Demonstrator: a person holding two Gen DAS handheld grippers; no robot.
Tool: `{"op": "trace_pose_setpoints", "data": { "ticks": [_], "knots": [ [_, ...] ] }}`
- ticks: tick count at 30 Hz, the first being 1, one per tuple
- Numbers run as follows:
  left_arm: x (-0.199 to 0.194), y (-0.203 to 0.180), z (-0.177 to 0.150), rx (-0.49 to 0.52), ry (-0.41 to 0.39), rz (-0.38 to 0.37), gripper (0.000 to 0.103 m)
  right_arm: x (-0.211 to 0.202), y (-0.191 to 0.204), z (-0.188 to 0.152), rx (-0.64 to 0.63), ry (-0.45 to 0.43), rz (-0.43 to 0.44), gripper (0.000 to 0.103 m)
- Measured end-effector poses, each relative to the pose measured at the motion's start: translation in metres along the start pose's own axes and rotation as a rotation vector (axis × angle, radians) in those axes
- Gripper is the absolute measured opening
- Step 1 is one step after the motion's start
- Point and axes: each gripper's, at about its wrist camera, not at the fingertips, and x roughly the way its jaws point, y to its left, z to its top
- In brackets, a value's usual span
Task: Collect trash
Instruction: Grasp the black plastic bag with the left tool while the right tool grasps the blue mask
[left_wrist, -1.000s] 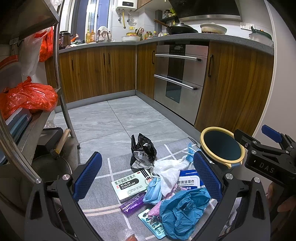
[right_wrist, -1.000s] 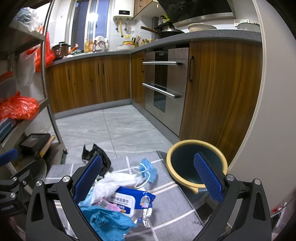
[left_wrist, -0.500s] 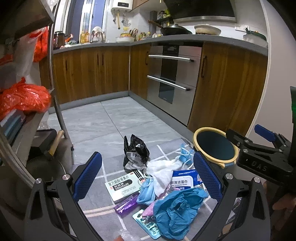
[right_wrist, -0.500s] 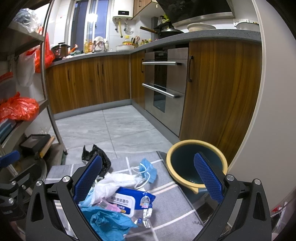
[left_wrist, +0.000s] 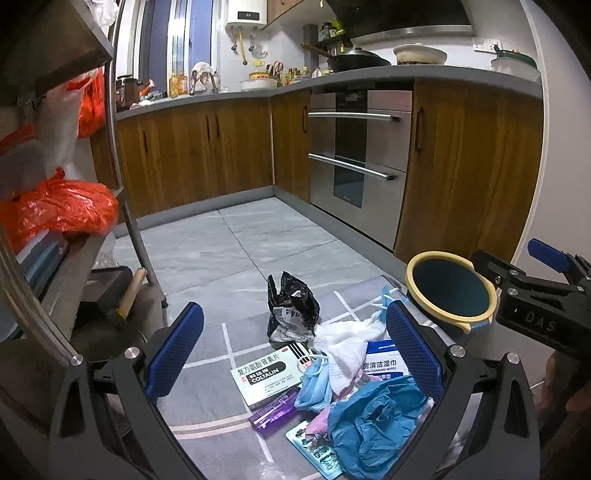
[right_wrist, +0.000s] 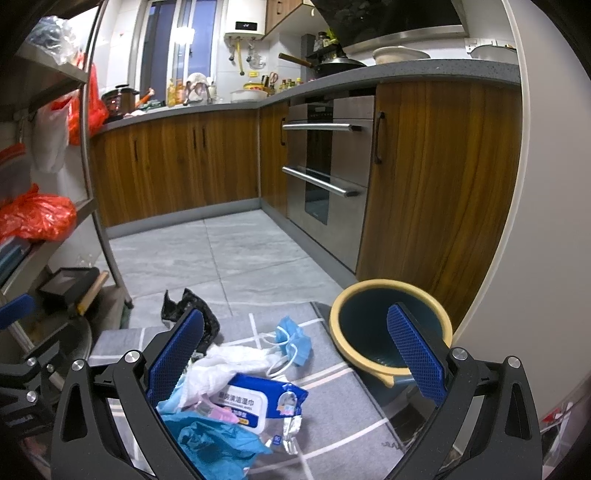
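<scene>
Trash lies piled on a grey floor mat (left_wrist: 207, 369): a crumpled black bag (left_wrist: 291, 310), a white medicine box (left_wrist: 267, 373), a purple comb (left_wrist: 273, 410), white cloth (left_wrist: 343, 339), blue face masks (right_wrist: 291, 339), a wet-wipes pack (right_wrist: 258, 402) and a crumpled blue glove (left_wrist: 373, 424). A dark blue bin with a yellow rim (right_wrist: 388, 332) stands right of the pile. My left gripper (left_wrist: 293, 354) hovers open above the pile, holding nothing. My right gripper (right_wrist: 293, 354) is open too, between the pile and the bin.
Wooden cabinets (left_wrist: 207, 155) and a steel oven (left_wrist: 358, 162) line the far and right walls. A metal shelf rack (left_wrist: 44, 258) with orange bags (left_wrist: 59, 206) stands at the left. A hammer (left_wrist: 127, 299) lies at its base. Grey tiled floor (left_wrist: 229, 251) stretches behind the mat.
The left gripper view has drifted slightly, so the pile and bin sit a little lower and left in it. The right gripper has barely moved. Both stay open.
</scene>
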Motion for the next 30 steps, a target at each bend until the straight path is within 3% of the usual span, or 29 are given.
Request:
{"op": "trace_pose_setpoints", "data": {
  "ticks": [4, 14, 23, 30],
  "knots": [
    [0.005, 0.006, 0.011, -0.037, 0.008, -0.051, 0.097, 0.009, -0.011, 0.009, 0.026, 0.004, 0.009, 0.099],
    [0.057, 0.025, 0.051, -0.058, 0.013, -0.017, 0.097, 0.052, -0.036, 0.055, 0.025, -0.038, 0.024, 0.099],
    [0.138, 0.027, 0.055, -0.035, 0.093, 0.003, 0.097, 0.133, -0.052, 0.061, 0.019, 0.088, 0.059, 0.099],
    [0.199, 0.029, 0.031, 0.006, 0.199, 0.015, 0.086, 0.199, -0.044, 0.037, 0.003, 0.248, 0.103, 0.097]
  ]
}}
